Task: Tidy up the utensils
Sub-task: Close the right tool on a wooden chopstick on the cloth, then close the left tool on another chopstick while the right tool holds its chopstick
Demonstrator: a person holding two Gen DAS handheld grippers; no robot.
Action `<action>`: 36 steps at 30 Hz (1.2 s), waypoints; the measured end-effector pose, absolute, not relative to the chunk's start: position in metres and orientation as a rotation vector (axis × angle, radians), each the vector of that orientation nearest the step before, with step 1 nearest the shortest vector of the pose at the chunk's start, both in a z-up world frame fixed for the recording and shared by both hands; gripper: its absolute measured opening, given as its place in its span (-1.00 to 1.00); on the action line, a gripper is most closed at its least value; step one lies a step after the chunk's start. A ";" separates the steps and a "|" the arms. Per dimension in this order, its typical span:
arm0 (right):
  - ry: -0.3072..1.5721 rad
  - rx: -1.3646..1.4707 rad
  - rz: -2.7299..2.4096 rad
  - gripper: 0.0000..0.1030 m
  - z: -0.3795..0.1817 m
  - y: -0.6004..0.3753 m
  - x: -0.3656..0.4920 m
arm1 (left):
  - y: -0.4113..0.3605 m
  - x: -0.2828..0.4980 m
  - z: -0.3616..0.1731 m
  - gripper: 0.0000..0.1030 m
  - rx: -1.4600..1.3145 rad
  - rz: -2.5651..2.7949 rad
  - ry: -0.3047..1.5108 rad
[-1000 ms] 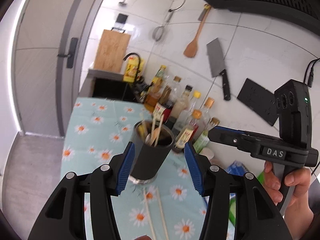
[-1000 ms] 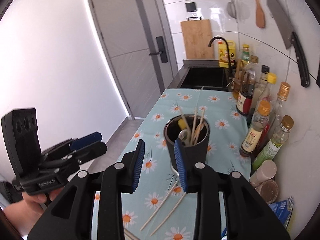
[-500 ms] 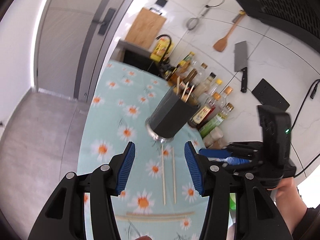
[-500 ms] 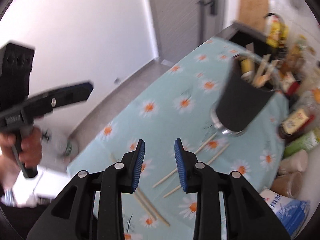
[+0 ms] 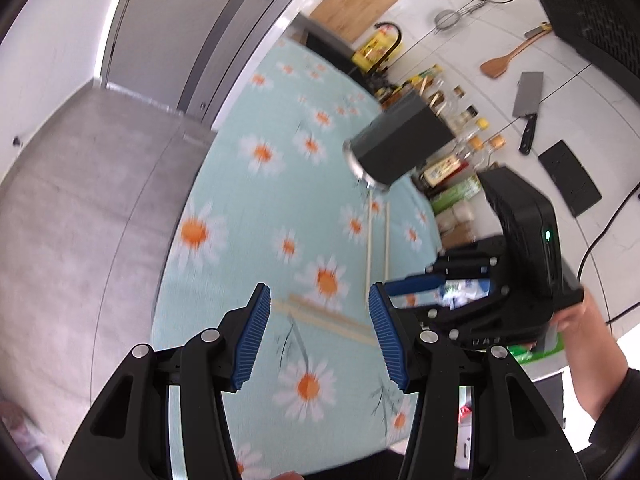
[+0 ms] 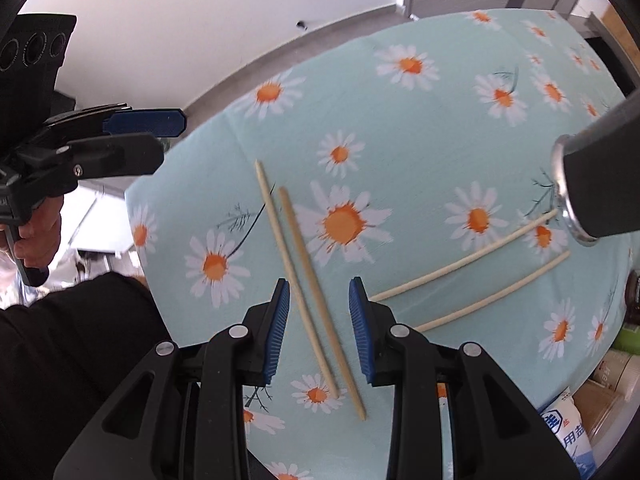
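A dark utensil cup (image 5: 402, 144) holding several chopsticks stands on the daisy tablecloth (image 5: 288, 200); its base also shows in the right wrist view (image 6: 600, 196). Two pairs of loose chopsticks lie on the cloth: a near pair (image 6: 304, 276) and a pale pair (image 6: 468, 276) by the cup. My right gripper (image 6: 319, 312) is open above the near pair, which runs between its fingers. My left gripper (image 5: 319, 324) is open and empty above the same pair (image 5: 328, 318). Each gripper also shows in the other's view, left (image 6: 120, 136) and right (image 5: 460, 284).
Sauce bottles (image 5: 460, 148) and jars line the wall behind the cup. A cleaver (image 5: 528, 108) and a wooden spatula (image 5: 508, 60) hang on the tiled wall. A salt bag (image 6: 568, 432) lies at the table's right. The table edge drops to the floor (image 5: 88, 200).
Both grippers have pulled back from the cup and tilted down toward the near pair of chopsticks. The right gripper now straddles that pair. Both stay open.
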State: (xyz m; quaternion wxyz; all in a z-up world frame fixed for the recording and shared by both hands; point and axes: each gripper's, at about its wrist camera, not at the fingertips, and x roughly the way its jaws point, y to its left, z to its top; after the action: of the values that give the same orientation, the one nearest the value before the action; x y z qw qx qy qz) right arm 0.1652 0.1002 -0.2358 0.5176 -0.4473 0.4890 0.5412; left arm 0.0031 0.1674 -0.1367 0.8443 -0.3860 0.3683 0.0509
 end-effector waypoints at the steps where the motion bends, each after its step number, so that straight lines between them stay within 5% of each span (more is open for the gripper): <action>1: 1.181 -1.091 1.299 -0.37 -0.239 0.101 0.163 | 0.166 0.000 -0.141 -0.03 -0.826 0.106 0.786; 6: 1.201 -1.208 1.285 -0.66 -0.258 0.110 0.154 | 0.161 -0.015 -0.156 -0.03 -0.874 0.106 0.810; 12: 1.220 -1.257 1.275 -0.77 -0.264 0.117 0.154 | 0.162 -0.023 -0.161 -0.03 -0.907 0.109 0.816; 36: 1.140 -1.303 1.295 -0.89 -0.263 0.115 0.141 | 0.147 0.001 -0.165 -0.03 -0.886 0.124 0.889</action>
State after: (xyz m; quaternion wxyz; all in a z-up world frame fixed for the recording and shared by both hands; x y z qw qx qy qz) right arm 0.1411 0.1150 -0.2629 0.4706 -0.5319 0.4651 0.5285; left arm 0.0010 0.1465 -0.1649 0.8077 -0.4140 0.4157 0.0578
